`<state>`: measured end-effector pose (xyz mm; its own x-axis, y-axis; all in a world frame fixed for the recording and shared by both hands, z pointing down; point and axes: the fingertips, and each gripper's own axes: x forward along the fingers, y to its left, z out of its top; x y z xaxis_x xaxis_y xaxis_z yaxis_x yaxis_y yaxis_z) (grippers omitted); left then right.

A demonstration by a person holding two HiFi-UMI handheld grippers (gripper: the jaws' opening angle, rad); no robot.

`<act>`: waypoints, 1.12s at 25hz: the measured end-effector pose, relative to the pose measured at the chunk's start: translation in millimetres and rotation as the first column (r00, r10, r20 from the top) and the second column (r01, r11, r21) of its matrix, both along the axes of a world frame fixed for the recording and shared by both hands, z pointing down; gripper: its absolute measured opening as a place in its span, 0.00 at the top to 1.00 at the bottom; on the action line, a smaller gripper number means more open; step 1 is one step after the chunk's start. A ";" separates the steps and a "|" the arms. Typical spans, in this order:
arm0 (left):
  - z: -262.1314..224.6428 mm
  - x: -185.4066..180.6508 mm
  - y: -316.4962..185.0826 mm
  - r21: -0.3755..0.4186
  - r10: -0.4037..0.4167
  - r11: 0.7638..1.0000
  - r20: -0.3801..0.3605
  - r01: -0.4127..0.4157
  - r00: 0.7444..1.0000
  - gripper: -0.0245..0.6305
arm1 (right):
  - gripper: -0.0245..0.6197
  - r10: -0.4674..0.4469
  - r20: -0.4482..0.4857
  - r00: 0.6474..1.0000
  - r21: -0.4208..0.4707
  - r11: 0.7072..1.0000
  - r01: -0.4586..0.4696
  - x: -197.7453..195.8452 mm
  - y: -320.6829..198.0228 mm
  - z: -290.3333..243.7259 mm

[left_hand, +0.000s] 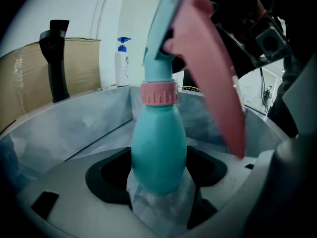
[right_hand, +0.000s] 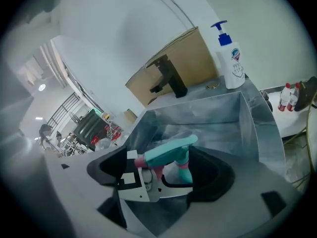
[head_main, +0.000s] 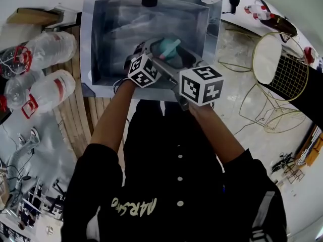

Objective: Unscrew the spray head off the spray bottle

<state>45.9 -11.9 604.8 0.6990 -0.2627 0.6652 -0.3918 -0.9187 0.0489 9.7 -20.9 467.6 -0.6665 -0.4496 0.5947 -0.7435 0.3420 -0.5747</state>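
Left gripper view shows the left gripper [left_hand: 158, 176] clamped on the body of the teal spray bottle [left_hand: 158, 148], held over the metal sink [head_main: 101, 44]. Around the spray head [right_hand: 168, 154], the right gripper [right_hand: 163, 172] has its jaws spread wide, not pressing it.

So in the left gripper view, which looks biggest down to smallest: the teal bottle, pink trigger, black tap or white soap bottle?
Largest: the teal bottle and the pink trigger, about alike; both sit close to the camera, so unranked.
Then the black tap.
Smallest: the white soap bottle.
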 end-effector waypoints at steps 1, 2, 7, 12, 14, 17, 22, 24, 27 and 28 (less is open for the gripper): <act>-0.2 0.5 0.4 0.006 0.009 1.000 0.005 -0.009 1.000 0.41 | 0.35 -0.007 -0.001 1.000 0.003 1.000 0.007 -1.2 -2.1 0.8; -0.2 1.4 1.1 0.013 0.019 1.000 0.011 -0.019 1.000 0.41 | 0.35 -0.017 -0.004 1.000 0.005 1.000 0.017 -2.7 -3.9 2.1; 0.9 5.4 2.2 0.002 0.019 1.000 0.008 -0.019 1.000 0.41 | 0.39 -0.115 -0.097 0.989 0.063 0.991 0.122 -5.5 -9.9 12.0; -3.9 7.0 -0.5 -0.004 0.023 1.000 -0.016 -0.023 1.000 0.41 | 0.58 -0.278 -0.277 0.920 0.188 0.923 0.335 -1.8 -12.5 23.1; -3.2 6.5 -0.5 -0.004 0.029 1.000 -0.022 -0.029 0.999 0.41 | 0.60 -0.355 -0.324 0.877 0.223 0.872 0.435 -3.2 -10.8 27.2; -2.6 6.8 -0.1 -0.004 0.039 0.999 -0.028 -0.039 0.999 0.41 | 0.61 -0.446 -0.425 0.788 0.250 0.779 0.575 -0.2 -8.6 38.1; -2.9 6.5 -1.2 -0.010 0.041 0.999 -0.037 -0.042 0.998 0.41 | 0.71 -0.491 -0.500 0.714 0.307 0.670 0.676 -0.3 -9.0 46.6; -2.9 6.4 -1.7 -0.007 0.045 0.999 -0.039 -0.045 0.998 0.41 | 0.71 -0.511 -0.506 0.695 0.313 0.643 0.700 -1.3 -7.7 46.7; -2.4 6.4 -1.7 -0.001 0.055 0.998 -0.036 -0.056 0.998 0.41 | 0.71 -0.539 -0.517 0.665 0.300 0.614 0.730 -1.7 -6.6 47.2; -2.3 6.4 -1.2 0.000 0.059 0.998 -0.033 -0.059 0.998 0.41 | 0.71 -0.548 -0.522 0.653 0.292 0.604 0.741 -1.9 -5.7 47.4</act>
